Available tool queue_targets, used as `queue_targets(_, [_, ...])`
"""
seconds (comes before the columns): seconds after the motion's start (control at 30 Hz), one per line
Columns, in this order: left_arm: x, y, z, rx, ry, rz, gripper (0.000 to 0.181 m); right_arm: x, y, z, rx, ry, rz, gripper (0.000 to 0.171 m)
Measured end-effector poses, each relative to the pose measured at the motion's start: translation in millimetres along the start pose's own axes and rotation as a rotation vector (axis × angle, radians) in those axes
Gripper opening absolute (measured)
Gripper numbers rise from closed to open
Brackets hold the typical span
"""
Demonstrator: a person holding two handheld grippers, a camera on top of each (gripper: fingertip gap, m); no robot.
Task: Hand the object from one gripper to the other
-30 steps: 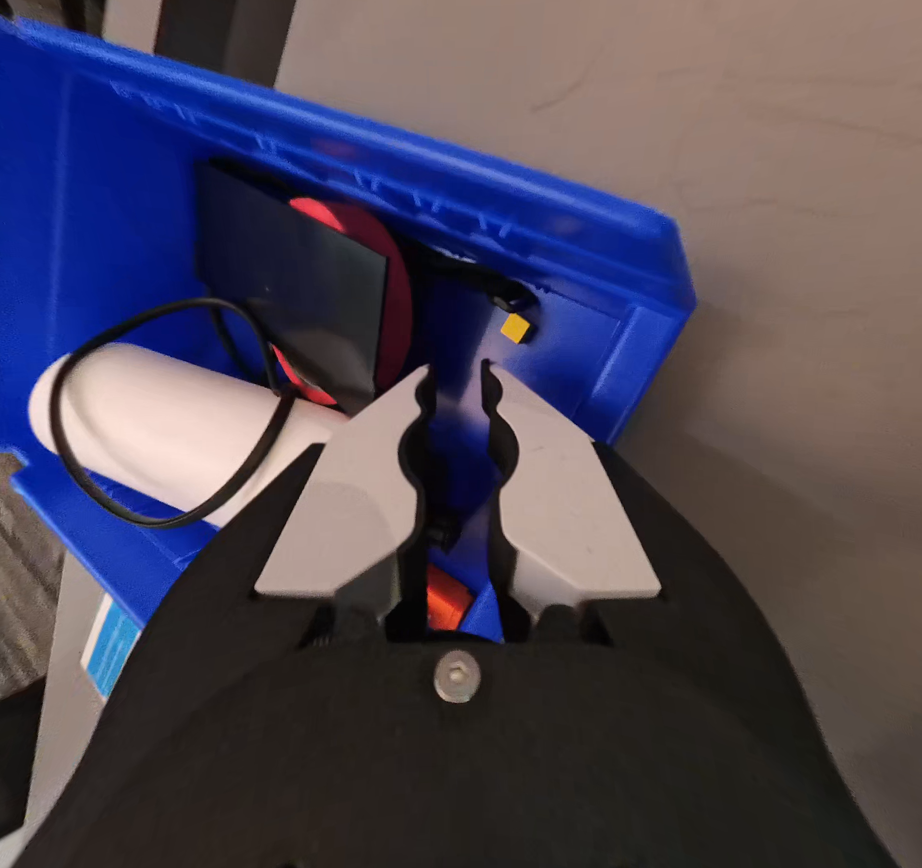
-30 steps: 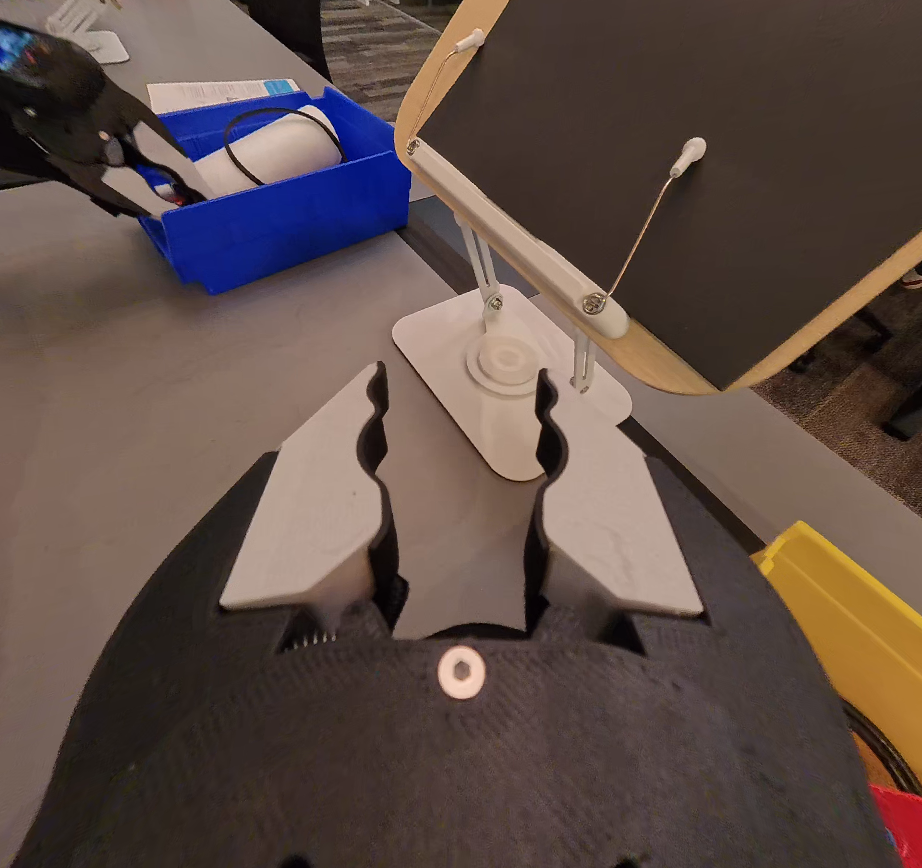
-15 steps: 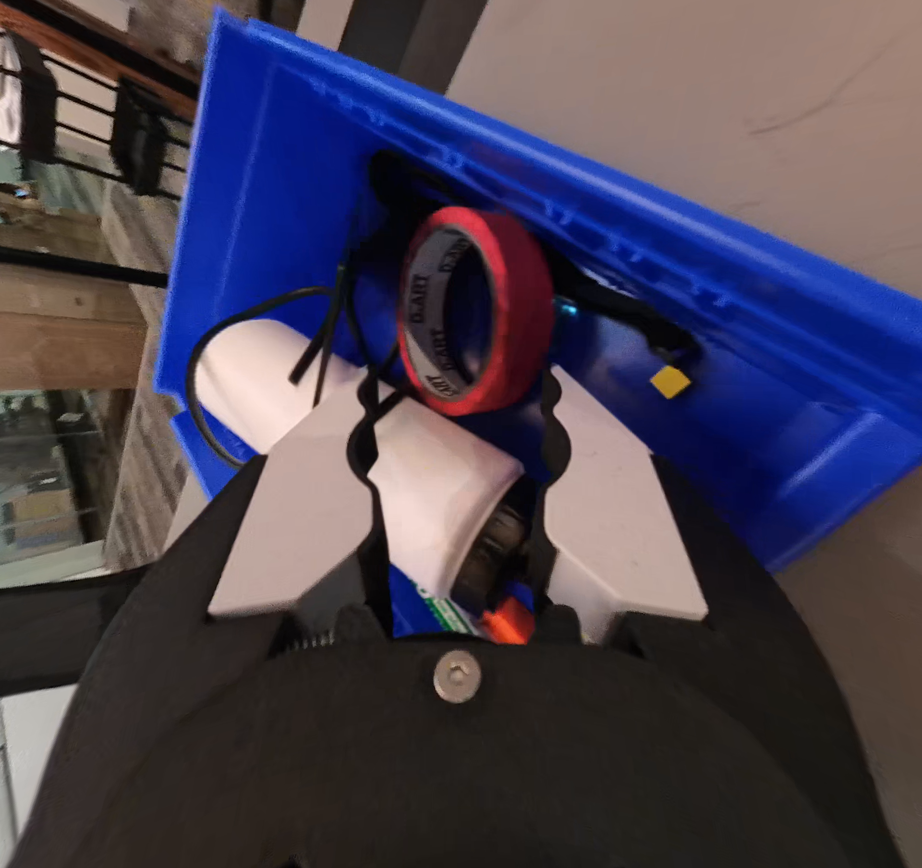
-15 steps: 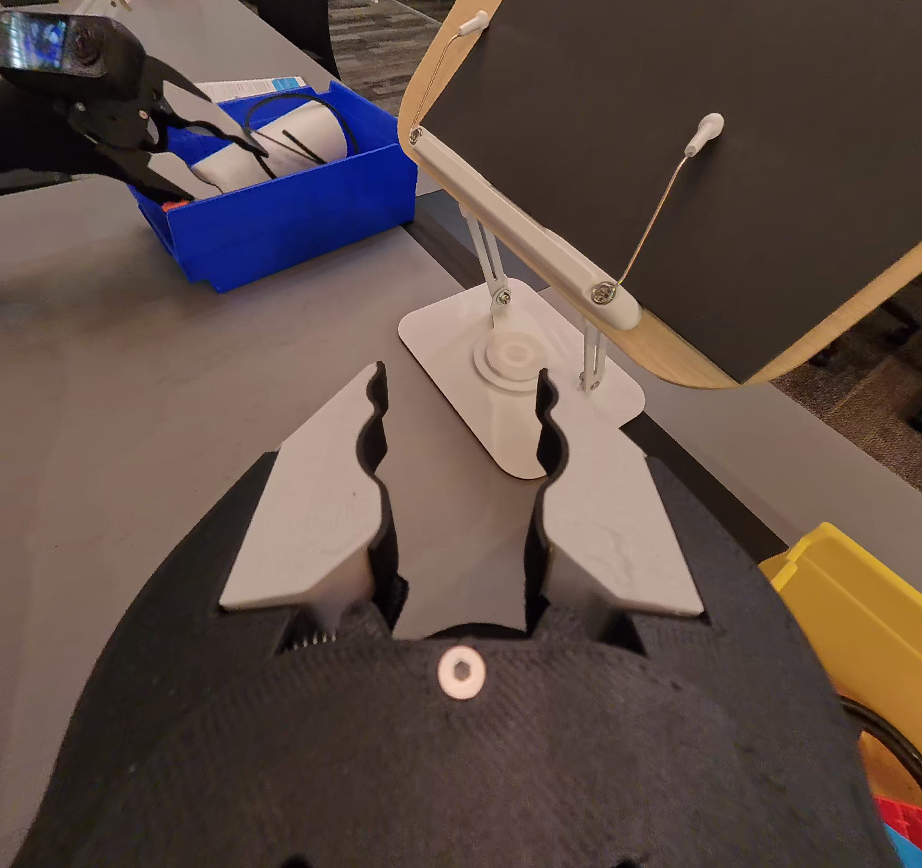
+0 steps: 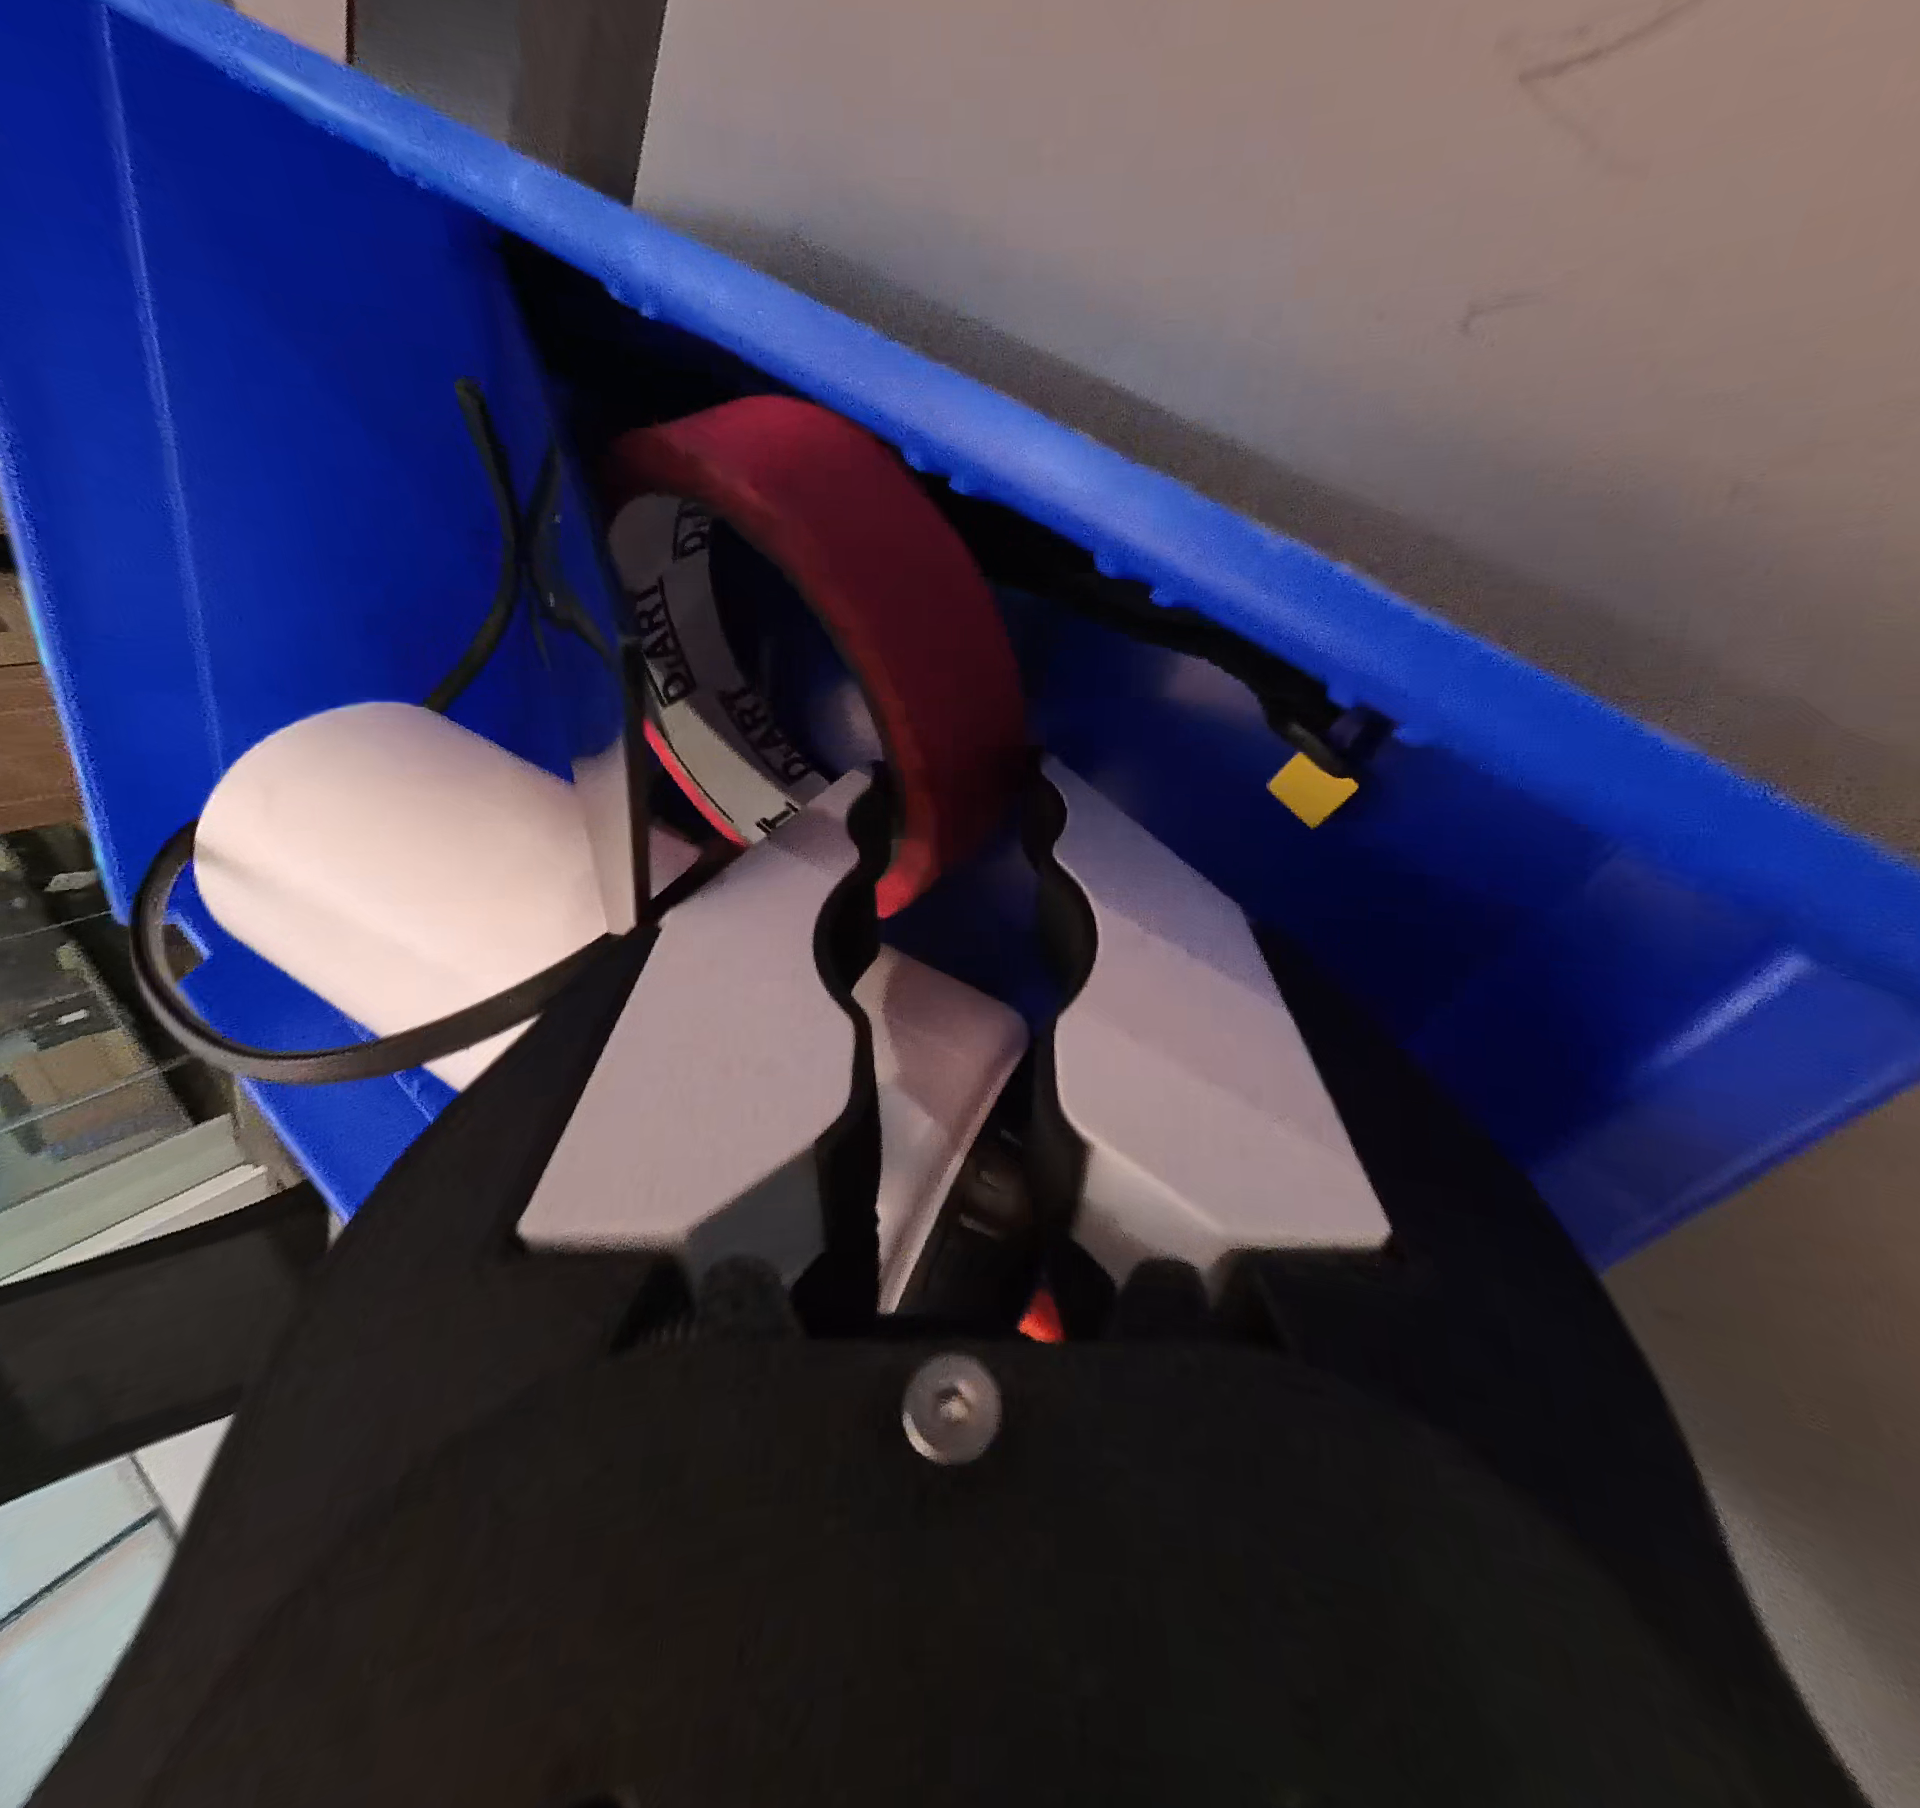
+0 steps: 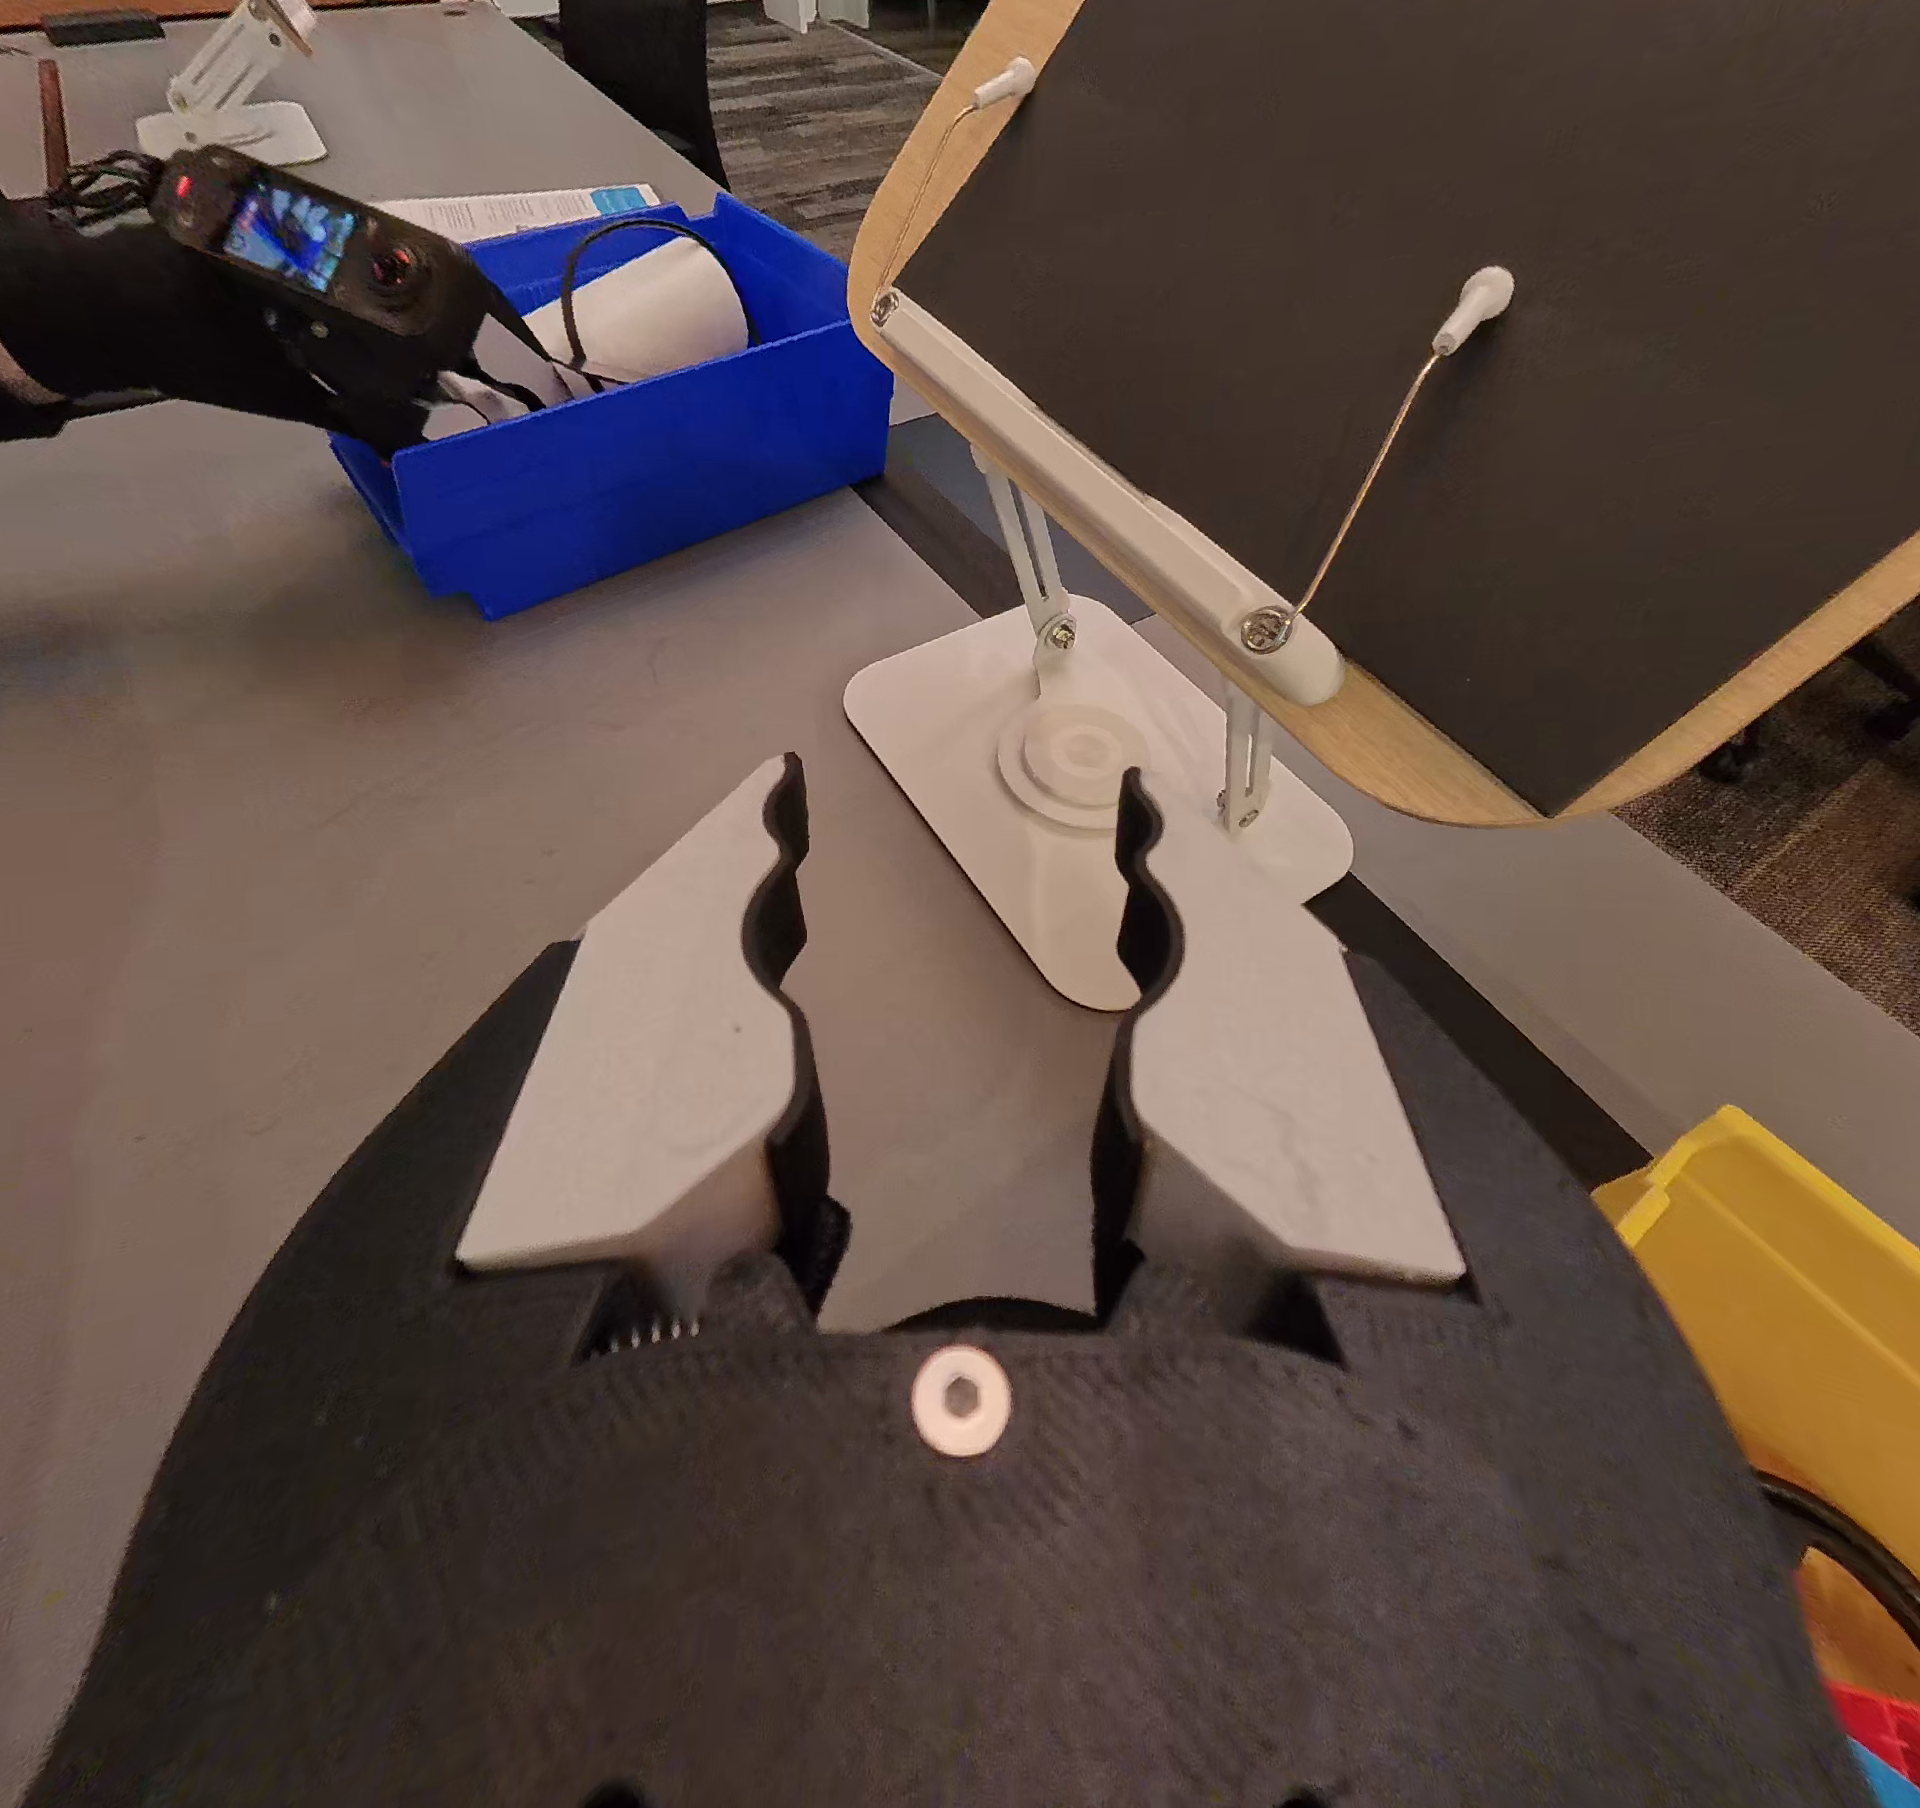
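Observation:
A red tape roll point(image 5: 883, 595) stands on edge inside the blue bin point(image 5: 1143, 553), against its wall. My left gripper point(image 5: 956, 802) reaches into the bin and its jaws are closed on the roll's lower rim, one finger inside the ring and one outside. In the right wrist view the left gripper point(image 6: 457, 397) dips into the blue bin point(image 6: 644, 491) at the far left; the tape is hidden there. My right gripper point(image 6: 961, 802) is open and empty, hovering over the grey table point(image 6: 312, 771) well apart from the bin.
The bin also holds a white roll point(image 5: 395, 854), a black cable tie point(image 5: 312, 1062) and a black cable with a yellow tag point(image 5: 1311, 790). A tilted black board on a white stand point(image 6: 1039, 750) is at the right. A yellow bin point(image 6: 1787, 1270) sits at the lower right. The gap from one gripper's tips to the other's is roughly 45 cm.
My left gripper moved deeper into the bin and closed from wide open onto the red tape roll's rim. The right gripper stayed open and shifted only slightly.

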State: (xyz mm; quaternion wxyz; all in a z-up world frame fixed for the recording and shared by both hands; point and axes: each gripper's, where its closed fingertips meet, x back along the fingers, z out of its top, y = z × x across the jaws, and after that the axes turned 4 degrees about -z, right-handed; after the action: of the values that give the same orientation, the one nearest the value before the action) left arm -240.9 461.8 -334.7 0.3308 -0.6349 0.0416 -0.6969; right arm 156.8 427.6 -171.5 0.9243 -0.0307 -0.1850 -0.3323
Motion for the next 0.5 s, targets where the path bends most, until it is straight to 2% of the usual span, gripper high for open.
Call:
queue_targets(0.27, [3.2, -0.8, 2.7, 0.01, 0.048, 0.021, 0.022, 6.8, -2.6, 8.2, 0.009, 0.023, 0.003, 0.058])
queue_targets(0.5, [45.2, -3.0, 18.0, 0.143, 0.25, -0.082, 0.021, 7.6, -8.7, 13.0, 0.009, 0.039, 0.024, 0.058])
